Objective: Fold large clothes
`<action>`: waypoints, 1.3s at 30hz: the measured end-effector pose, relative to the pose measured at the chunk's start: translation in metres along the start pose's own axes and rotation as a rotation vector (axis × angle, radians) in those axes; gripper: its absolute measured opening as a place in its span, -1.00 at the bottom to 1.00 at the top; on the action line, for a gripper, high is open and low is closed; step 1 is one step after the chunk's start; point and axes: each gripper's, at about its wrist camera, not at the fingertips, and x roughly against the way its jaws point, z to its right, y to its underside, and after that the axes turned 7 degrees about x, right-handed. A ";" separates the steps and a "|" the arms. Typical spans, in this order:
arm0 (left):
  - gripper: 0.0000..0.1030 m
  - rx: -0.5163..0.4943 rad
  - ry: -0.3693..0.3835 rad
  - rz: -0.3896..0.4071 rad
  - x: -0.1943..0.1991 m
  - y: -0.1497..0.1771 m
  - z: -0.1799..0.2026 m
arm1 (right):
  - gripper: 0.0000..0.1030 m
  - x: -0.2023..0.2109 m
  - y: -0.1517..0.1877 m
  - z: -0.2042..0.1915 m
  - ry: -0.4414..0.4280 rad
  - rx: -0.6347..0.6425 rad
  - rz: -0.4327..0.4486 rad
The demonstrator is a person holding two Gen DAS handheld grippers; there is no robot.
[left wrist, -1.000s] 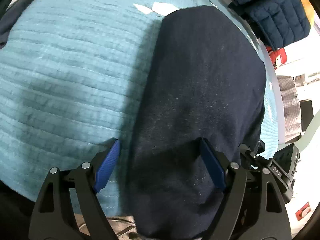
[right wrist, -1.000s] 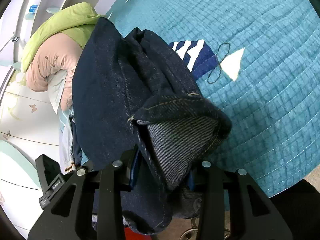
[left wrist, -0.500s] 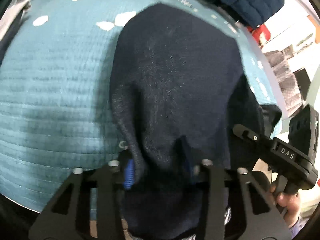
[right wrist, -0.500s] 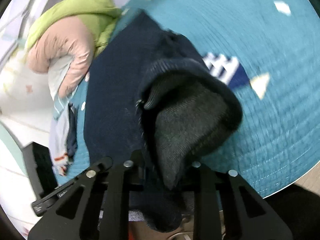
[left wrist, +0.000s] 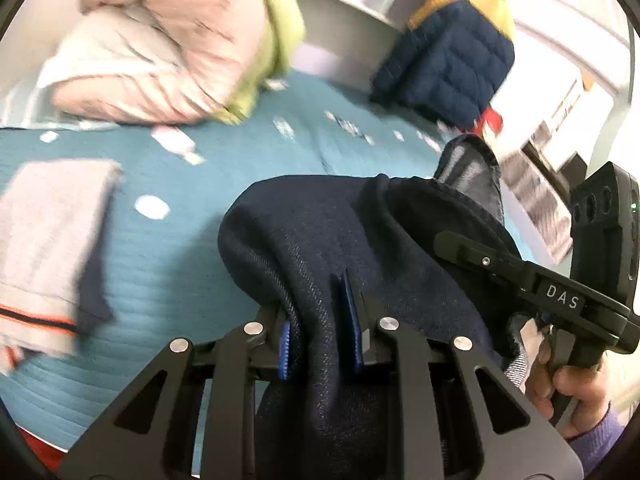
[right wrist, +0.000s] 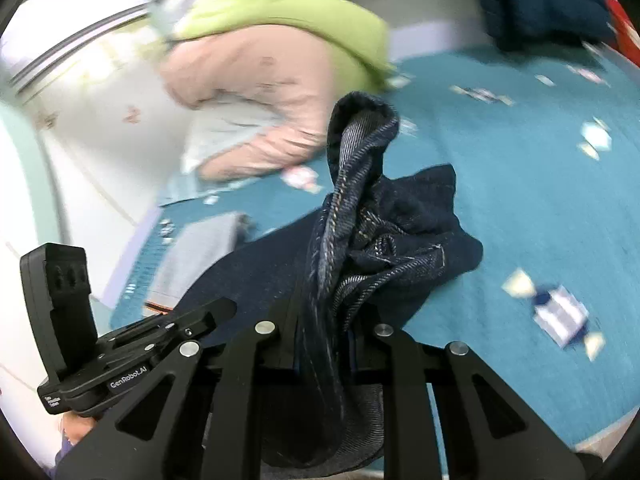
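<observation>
Gripping dark denim jeans [left wrist: 344, 240] with both grippers, left gripper [left wrist: 320, 344] and right gripper [right wrist: 324, 344] each closing tighter on a bunched edge of cloth between the blue pads [left wrist: 352, 320]. Holding the garment above the teal quilted bedspread [left wrist: 168, 264], the rest of it draping down toward the near edge. Doing this step well, by judgement: keeping both pinches firm so no layer slips, spreading the two grips apart to pull the edge taut, carrying it level over open quilt, clear of the grey folded garment [left wrist: 48, 248] and the pink and green bedding [right wrist: 272, 80], then laying it down flat before releasing.
</observation>
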 end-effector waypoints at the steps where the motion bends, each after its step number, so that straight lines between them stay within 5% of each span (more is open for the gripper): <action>1: -0.60 0.006 -0.009 0.017 0.009 -0.010 -0.011 | -0.72 -0.012 -0.012 -0.017 -0.029 0.026 0.007; 7: -0.60 -0.015 -0.138 0.161 0.081 -0.073 -0.096 | -0.71 -0.091 -0.063 -0.111 -0.201 0.100 0.060; 11: -0.60 -0.074 -0.264 0.208 0.111 -0.095 -0.152 | -0.72 -0.156 -0.060 -0.149 -0.303 0.056 0.016; 14: -0.59 -0.044 -0.328 0.169 0.105 -0.091 -0.213 | -0.72 -0.206 -0.033 -0.156 -0.319 -0.009 -0.087; 18: -0.34 0.052 -0.451 0.005 0.060 -0.050 -0.279 | -0.72 -0.269 0.033 -0.149 -0.260 -0.054 -0.305; 21: 0.19 0.076 -0.500 0.026 0.053 -0.025 -0.288 | -0.40 -0.282 0.065 -0.135 -0.201 -0.086 -0.356; 22: 0.38 0.110 -0.503 0.048 0.056 -0.020 -0.292 | -0.15 -0.283 0.071 -0.126 -0.189 -0.122 -0.362; 27: 0.59 0.156 -0.528 0.053 0.068 -0.012 -0.292 | 0.29 -0.272 0.077 -0.104 -0.116 -0.133 -0.369; 34: 0.62 0.154 -0.653 0.044 0.101 0.012 -0.258 | 0.33 -0.237 0.089 -0.067 -0.036 -0.127 -0.425; 39: 0.76 0.121 -0.677 0.159 0.150 0.019 -0.180 | 0.35 -0.161 0.071 -0.061 -0.058 -0.038 -0.356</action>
